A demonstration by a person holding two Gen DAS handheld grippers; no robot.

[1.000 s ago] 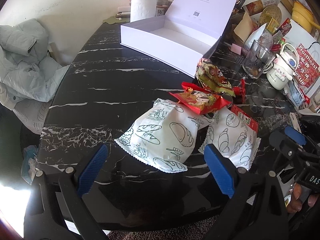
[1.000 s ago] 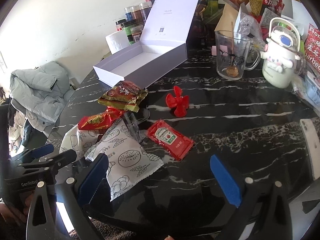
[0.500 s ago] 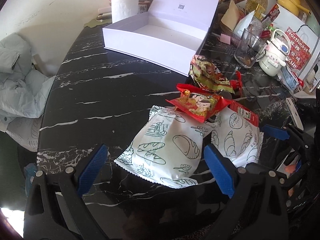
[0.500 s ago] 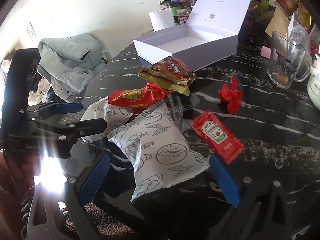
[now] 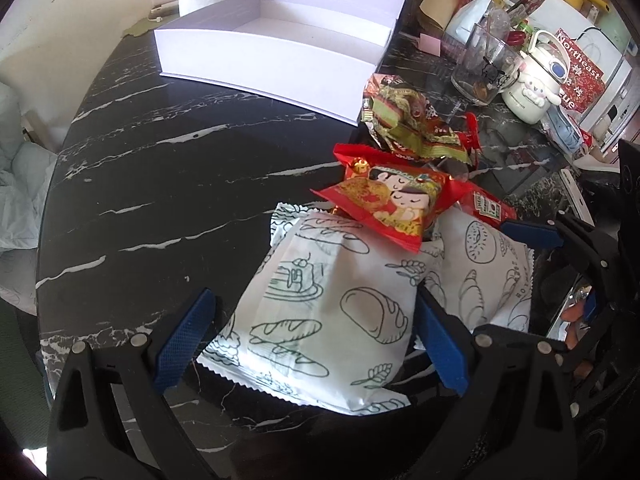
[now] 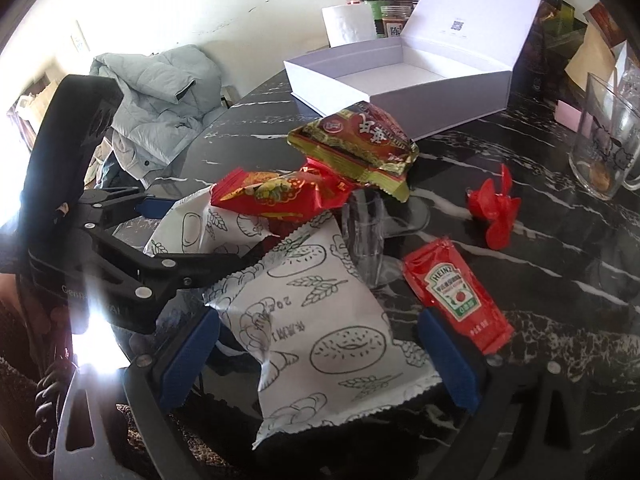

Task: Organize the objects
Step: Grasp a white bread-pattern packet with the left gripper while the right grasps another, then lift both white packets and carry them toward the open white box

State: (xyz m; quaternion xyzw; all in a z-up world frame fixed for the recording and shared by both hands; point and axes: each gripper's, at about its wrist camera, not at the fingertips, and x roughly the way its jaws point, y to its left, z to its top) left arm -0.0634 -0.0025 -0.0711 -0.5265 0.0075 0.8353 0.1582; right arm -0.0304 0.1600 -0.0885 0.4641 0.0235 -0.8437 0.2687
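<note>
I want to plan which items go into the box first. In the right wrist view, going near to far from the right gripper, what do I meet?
White bread packet → red snack packet → green-gold snack packet → open white box → paper roll.

A black marble table (image 5: 168,168) carries a white box (image 5: 272,60), snack packets (image 5: 328,312) and a glass mug (image 5: 480,68).
</note>
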